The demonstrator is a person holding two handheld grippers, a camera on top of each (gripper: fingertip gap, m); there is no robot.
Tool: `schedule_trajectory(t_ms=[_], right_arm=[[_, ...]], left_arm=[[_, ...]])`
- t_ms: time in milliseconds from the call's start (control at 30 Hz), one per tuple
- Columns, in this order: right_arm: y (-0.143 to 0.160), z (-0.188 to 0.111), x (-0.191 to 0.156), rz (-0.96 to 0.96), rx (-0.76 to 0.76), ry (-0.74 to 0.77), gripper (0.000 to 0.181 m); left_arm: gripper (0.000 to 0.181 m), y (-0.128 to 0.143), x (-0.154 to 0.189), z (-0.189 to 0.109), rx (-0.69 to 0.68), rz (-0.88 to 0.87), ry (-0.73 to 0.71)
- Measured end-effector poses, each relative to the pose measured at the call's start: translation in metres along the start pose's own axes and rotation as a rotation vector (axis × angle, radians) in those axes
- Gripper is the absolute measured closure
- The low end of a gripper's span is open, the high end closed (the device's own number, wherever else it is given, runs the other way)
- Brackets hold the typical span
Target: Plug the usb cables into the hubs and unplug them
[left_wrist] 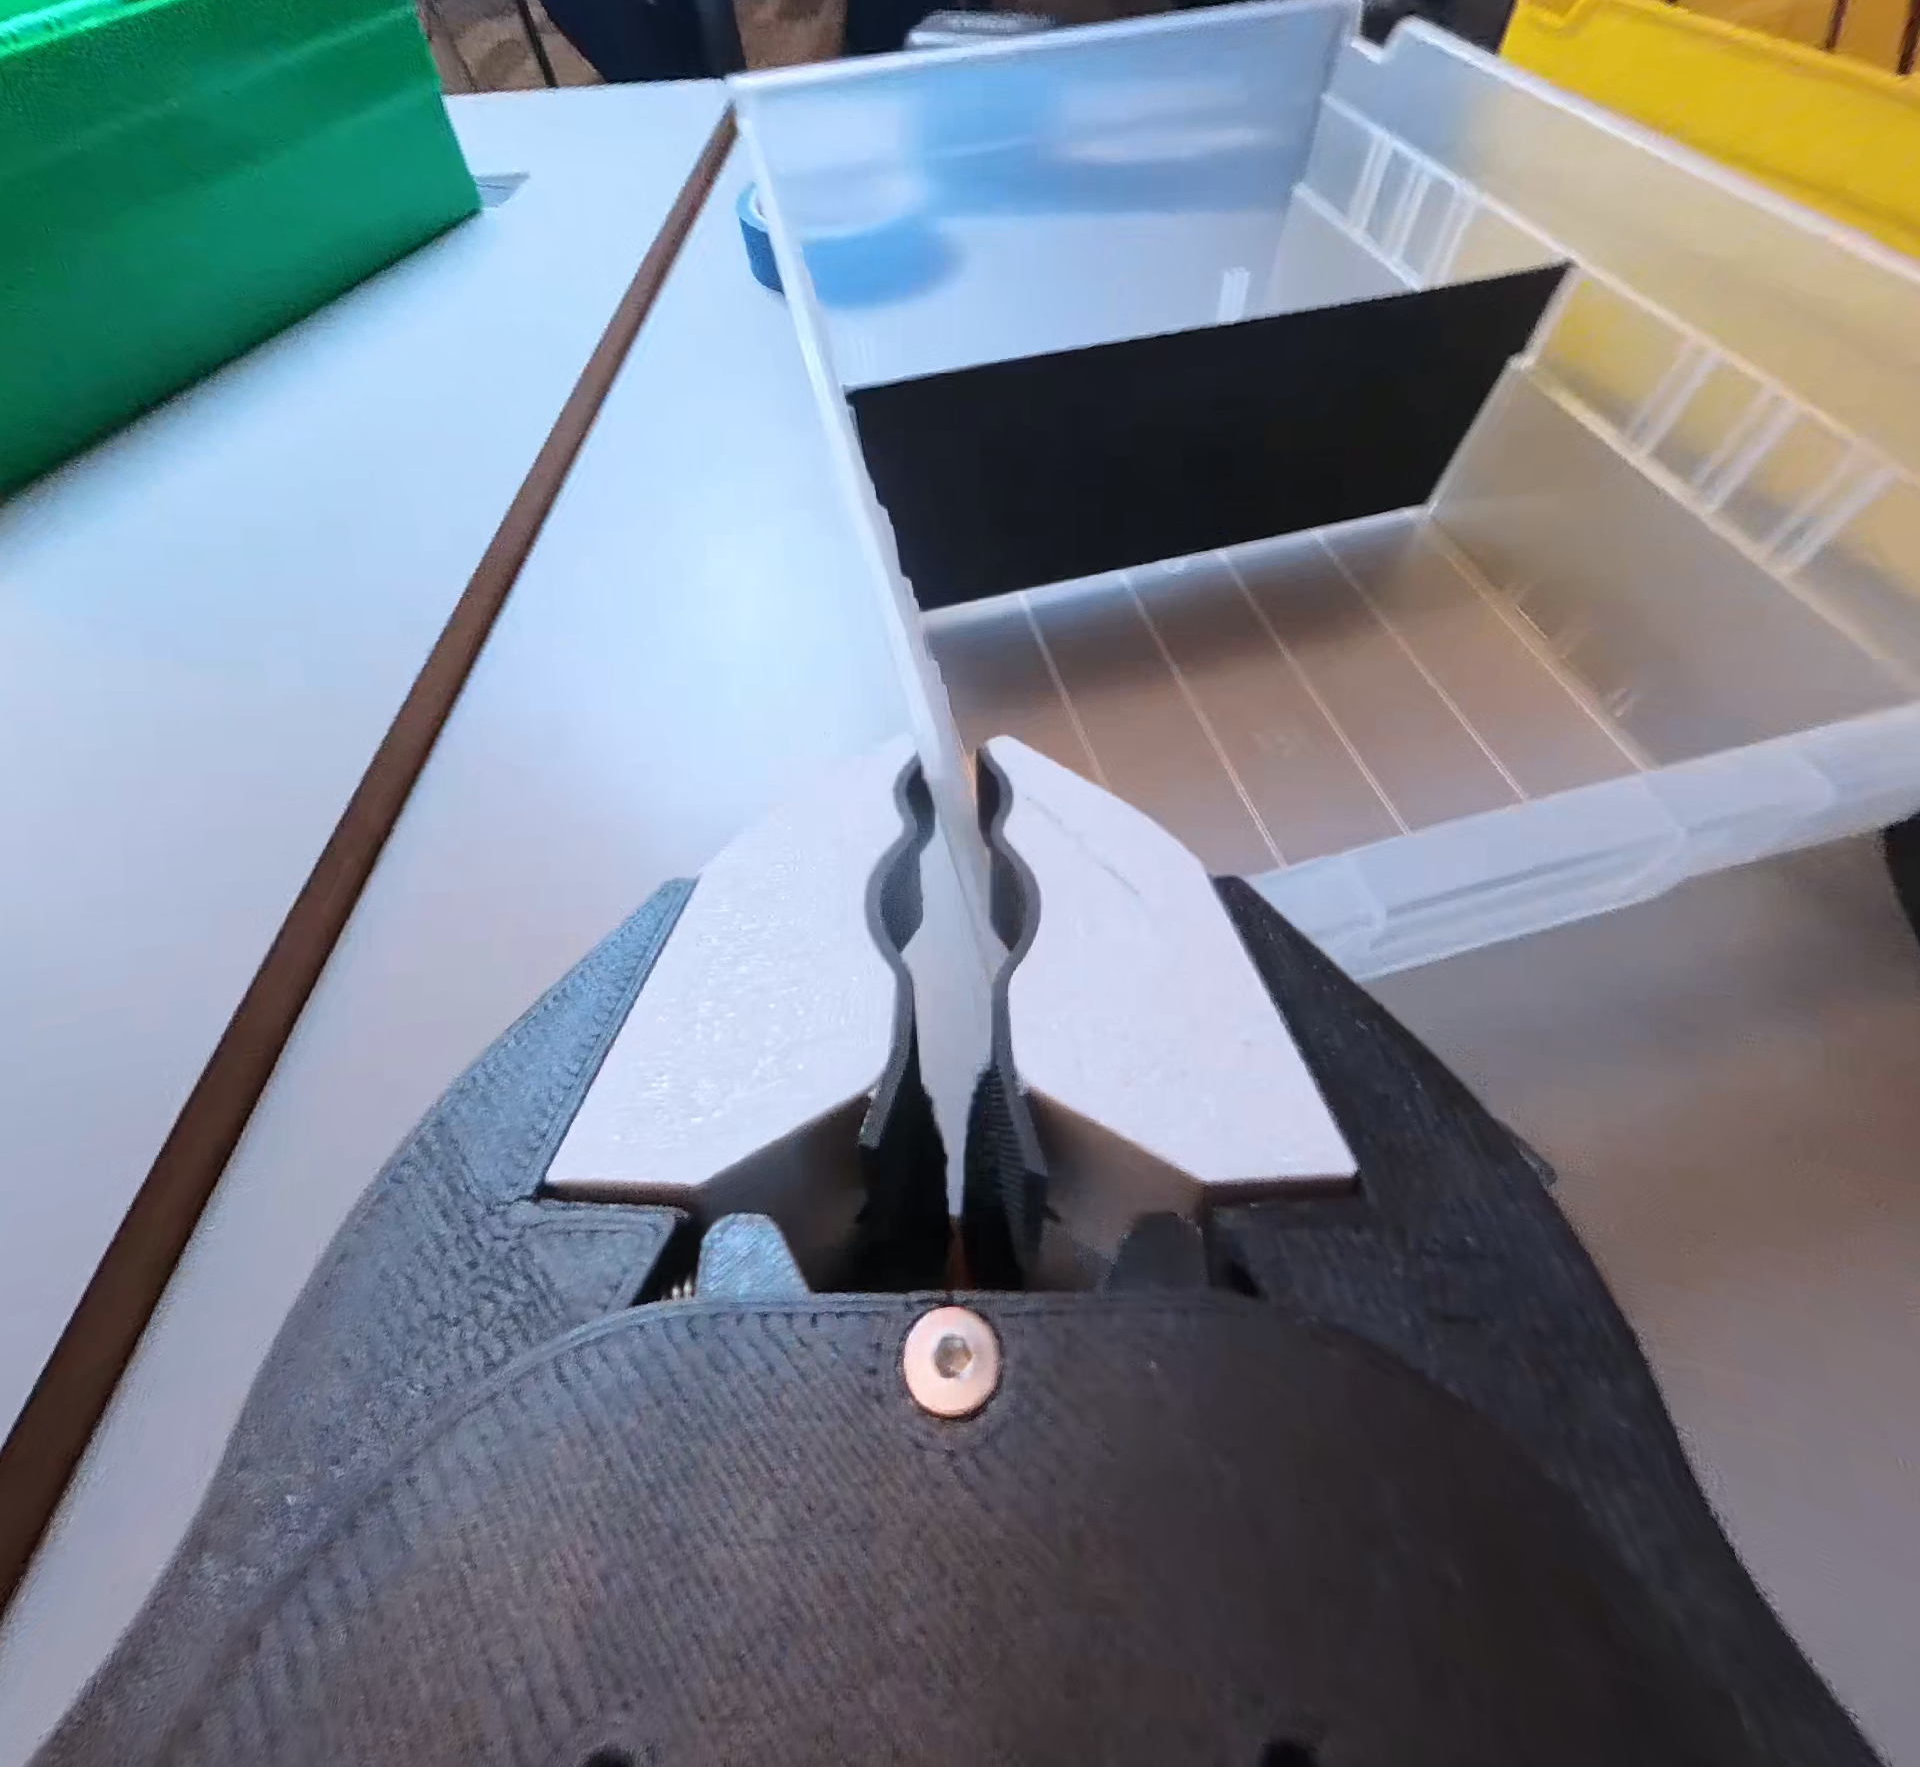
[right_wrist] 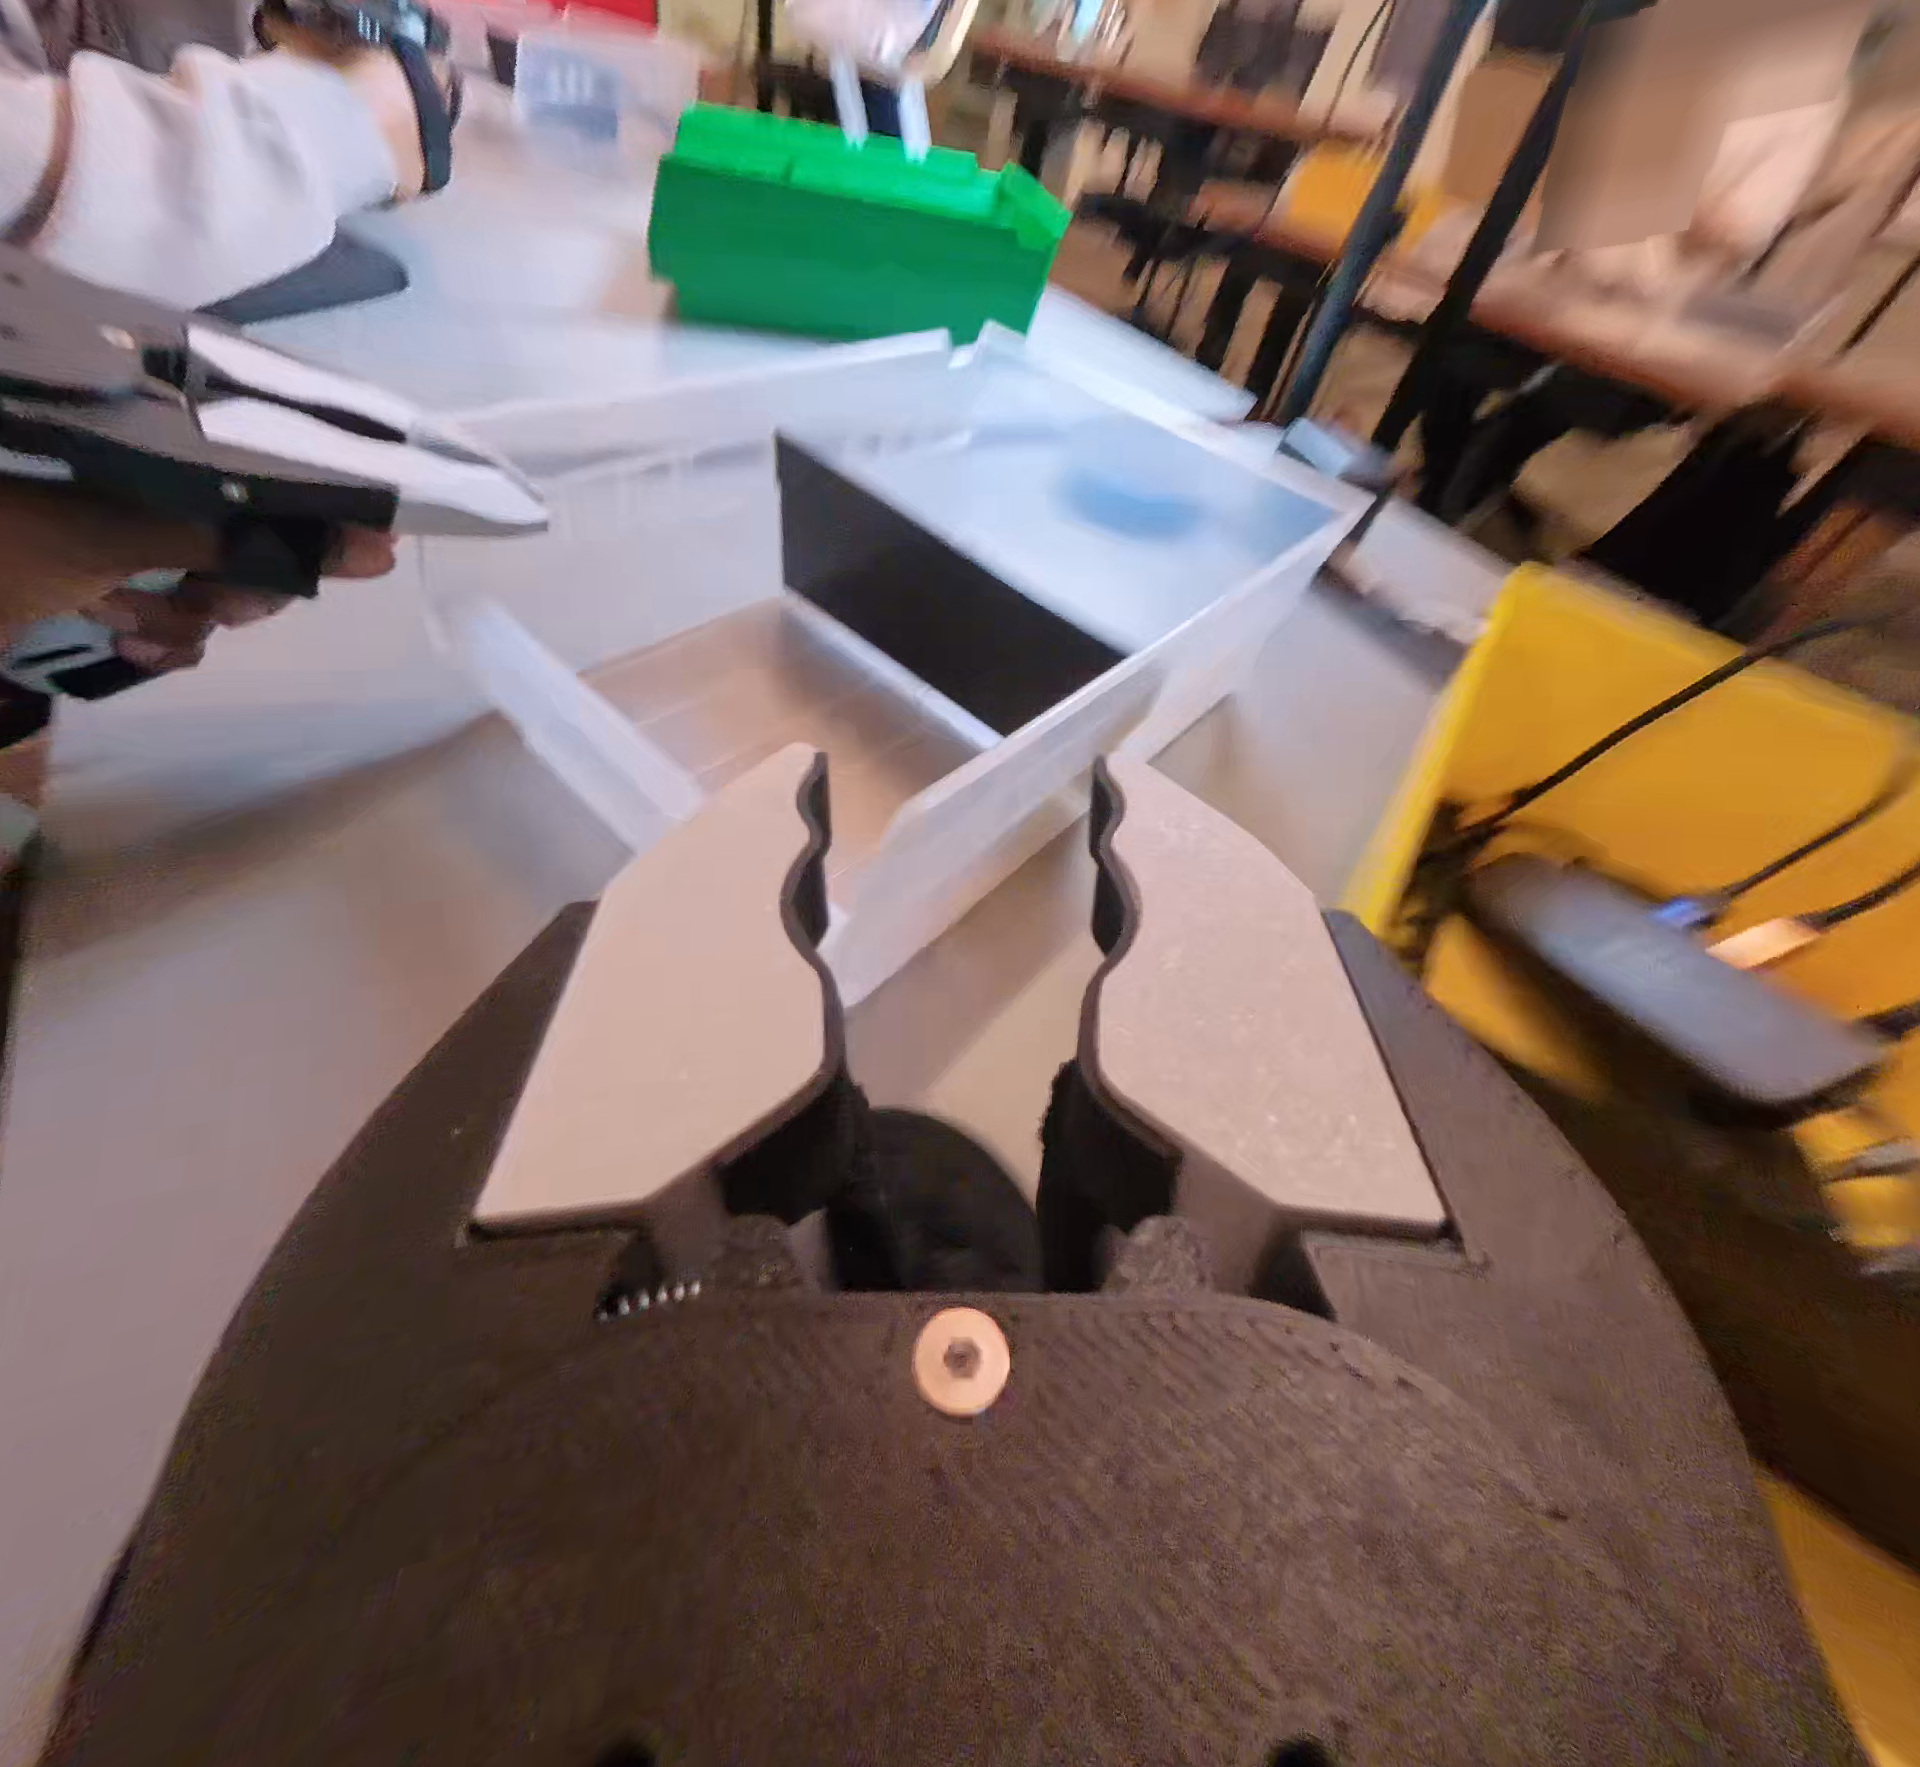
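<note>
Meanwhile, the left gripper (left_wrist: 951,782) is clamped on the near side wall of a clear plastic bin (left_wrist: 1621,574), whose long axis runs away from the camera across the pale table (left_wrist: 312,678). A black divider (left_wrist: 1195,429) splits the bin crosswise; both halves look empty. The right gripper (right_wrist: 961,782) hangs with its jaws parted and nothing between them, just above the same bin's opposite wall. Only the right wrist view shows the task's hardware: a dark, oblong USB hub (right_wrist: 1662,990) lying in the yellow bin (right_wrist: 1662,761) at right, its long axis angled toward the lower right, with thin black cables (right_wrist: 1662,709) trailing from it; blur hides its ports. The left wrist view alone shows blue tape (left_wrist: 758,242) beyond the clear bin. A green bin (left_wrist: 208,190) sits farther back.
</note>
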State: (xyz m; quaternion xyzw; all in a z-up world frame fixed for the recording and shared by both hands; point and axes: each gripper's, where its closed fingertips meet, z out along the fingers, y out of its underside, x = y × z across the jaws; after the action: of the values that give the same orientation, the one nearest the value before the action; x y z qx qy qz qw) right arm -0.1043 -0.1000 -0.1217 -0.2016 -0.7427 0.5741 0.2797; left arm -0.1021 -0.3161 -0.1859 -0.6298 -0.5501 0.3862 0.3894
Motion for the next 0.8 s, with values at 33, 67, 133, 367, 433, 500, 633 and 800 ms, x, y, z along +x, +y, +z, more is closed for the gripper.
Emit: schedule_trajectory(t_ms=[33,67,133,367,433,500,633,800], right_arm=[[0.013,0.007,-0.008,0.046,-0.053,-0.031,0.128],[0.022,0.012,-0.013,0.087,-0.091,-0.05,0.126],[0.034,0.02,-0.016,0.125,-0.131,-0.056,0.125],[0.061,0.049,-0.022,0.046,-0.312,-0.089,0.152],[0.059,0.053,-0.017,-0.077,-0.324,-0.036,0.158],[0.048,0.052,-0.013,-0.144,-0.286,-0.004,0.16],[0.013,0.036,-0.006,-0.213,-0.148,0.048,0.161],[-0.04,-0.016,0.035,-0.303,0.035,0.216,0.164]], left_arm=[[0.173,0.002,0.006,-0.004,-0.024,-0.005,0.031],[0.172,0.003,0.011,-0.009,-0.056,-0.022,0.061],[0.171,0.005,0.013,-0.014,-0.09,-0.017,0.069],[0.172,0.003,0.004,0.006,-0.013,0.003,-0.037],[0.173,-0.004,-0.001,0.003,0.011,0.095,-0.123],[0.174,-0.027,-0.002,-0.01,0.105,0.112,-0.181],[0.175,-0.066,0.004,-0.042,0.246,0.129,-0.253],[0.173,-0.126,0.049,-0.075,0.52,0.124,-0.235]])
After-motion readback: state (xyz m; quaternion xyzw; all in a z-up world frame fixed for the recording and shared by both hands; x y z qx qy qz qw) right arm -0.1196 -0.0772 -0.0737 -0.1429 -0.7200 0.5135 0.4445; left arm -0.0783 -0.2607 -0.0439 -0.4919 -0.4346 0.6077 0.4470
